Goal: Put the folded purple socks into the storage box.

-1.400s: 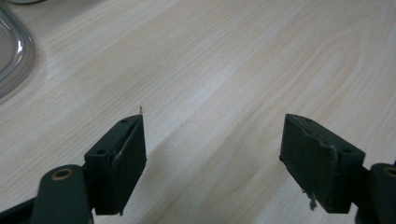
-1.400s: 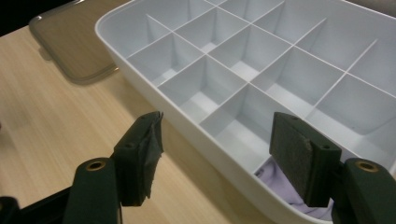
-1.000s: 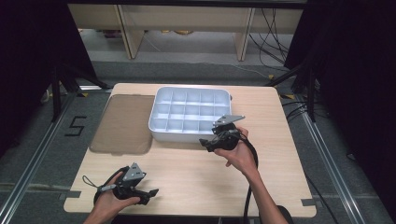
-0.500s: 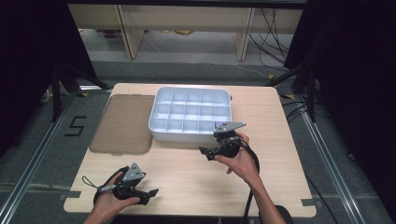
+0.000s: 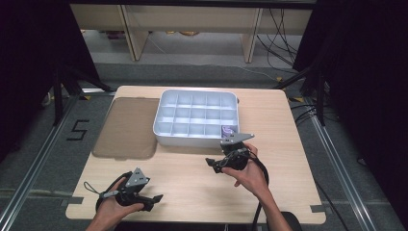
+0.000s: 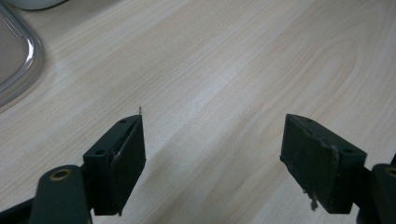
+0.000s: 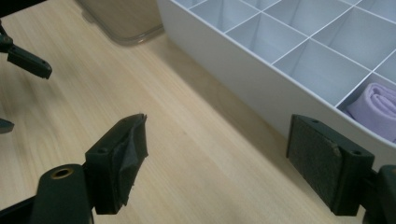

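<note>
Pale wooden table (image 5: 192, 173) with white compartment tray (image 5: 166, 131), brownish lid (image 5: 127, 127).

Purple cloth (image 7: 373, 109) in the white tray's (image 7: 261, 79) near corner compartment: your right gripper view cuts it at the edge and the wall hides its lower part; in your high view it is too small to identify. Brown lid (image 6: 16, 60): your left gripper view crops it to one corner
</note>
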